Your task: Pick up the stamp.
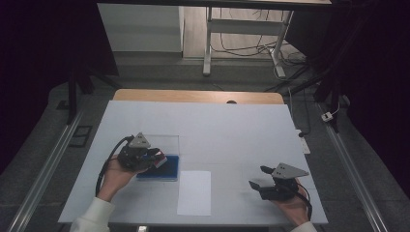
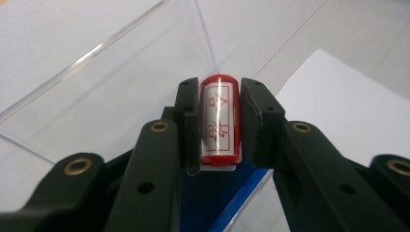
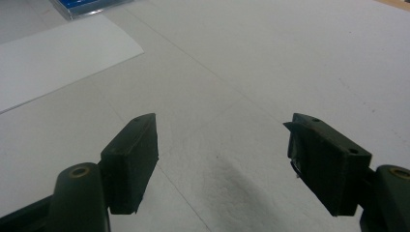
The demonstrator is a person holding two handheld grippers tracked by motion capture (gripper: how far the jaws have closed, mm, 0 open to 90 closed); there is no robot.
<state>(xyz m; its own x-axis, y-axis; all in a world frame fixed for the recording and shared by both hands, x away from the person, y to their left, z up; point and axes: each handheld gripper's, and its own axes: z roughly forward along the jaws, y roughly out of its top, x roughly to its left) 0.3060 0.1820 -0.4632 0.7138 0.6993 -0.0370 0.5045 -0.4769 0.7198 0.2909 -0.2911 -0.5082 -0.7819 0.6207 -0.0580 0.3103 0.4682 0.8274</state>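
In the left gripper view, a red cylindrical stamp [image 2: 220,118] with a white label and red characters sits between the black pads, and my left gripper [image 2: 220,89] is shut on it. It hangs just above a blue ink pad [image 2: 212,200] in a clear case. From above, the left gripper [image 1: 157,158] holds the stamp [image 1: 160,159] over the blue pad [image 1: 162,170] at the table's left. My right gripper [image 1: 257,176] rests at the front right, with its jaws wide apart. In the right gripper view it [image 3: 222,140] stands open over bare white table with nothing between its jaws.
The case's clear lid [image 1: 162,141] lies open behind the pad. A white paper sheet [image 1: 194,192] lies at the front centre, right of the pad. The white table cover [image 1: 227,125] ends at a wooden edge at the back. Beyond it stand desk legs and cables.
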